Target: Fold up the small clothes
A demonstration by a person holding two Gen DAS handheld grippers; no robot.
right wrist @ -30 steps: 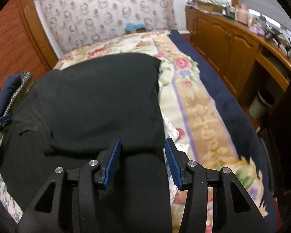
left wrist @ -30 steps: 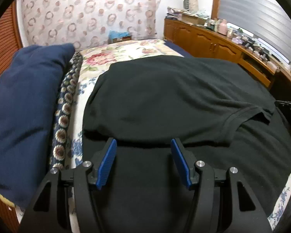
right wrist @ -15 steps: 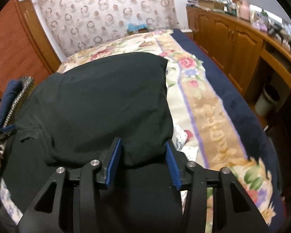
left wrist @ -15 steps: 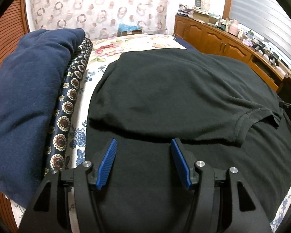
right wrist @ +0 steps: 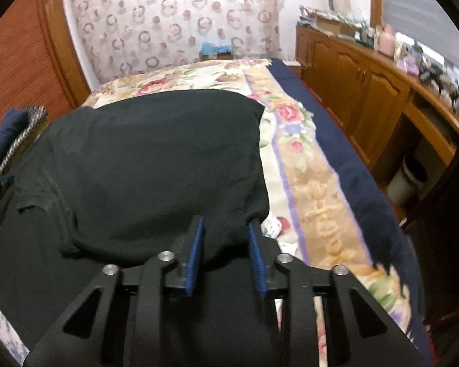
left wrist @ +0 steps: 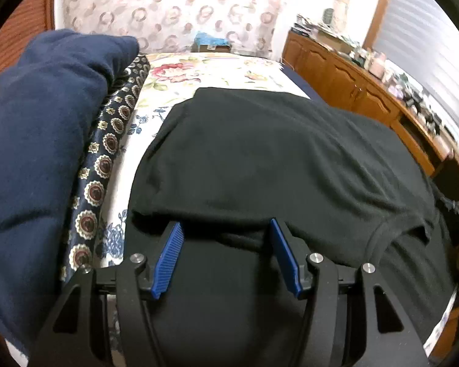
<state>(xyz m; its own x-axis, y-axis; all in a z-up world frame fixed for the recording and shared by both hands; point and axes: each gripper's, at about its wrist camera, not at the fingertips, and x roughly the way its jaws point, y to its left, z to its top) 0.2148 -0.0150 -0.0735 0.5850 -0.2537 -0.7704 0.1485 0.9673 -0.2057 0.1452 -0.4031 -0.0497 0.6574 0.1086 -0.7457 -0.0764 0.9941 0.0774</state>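
Left wrist view, far left of frame: navy blanket [left wrist: 39,140] bunched against a medallion-print cloth [left wrist: 107,165], both pushed to the bed's edge, likely to keep folding space free. Centre: black T-shirt [left wrist: 260,159] spread on the floral bedspread [left wrist: 205,70], its upper layer already doubled over so a folded edge runs across the lower middle of the frame. Left gripper [left wrist: 226,257] at bottom centre, jaws apart and straddling that folded edge; cloth lies between the blue pads [left wrist: 168,257] but they do not press it, so nothing is held on this side. Probably lining up for a grab. Right of frame: sleeve hem [left wrist: 413,229] pokes out, wooden cabinet [left wrist: 352,82] along the wall.

Right wrist view, left of frame: same shirt [right wrist: 156,165] fills the left and centre, sleeve at left edge. Bottom centre: right gripper [right wrist: 226,253], jaws have just been closing and sit narrow around the near right corner of the folded layer; the fabric bulges between them. Pads look in contact with it, so I read it as clenched on the shirt corner, though blur makes that less than certain. Judgement: the corner is pinched first so the fold can be lifted and carried over once the left side grips too. Right of frame: bedspread border, navy bed edge, white bin [right wrist: 407,180] on the floor.
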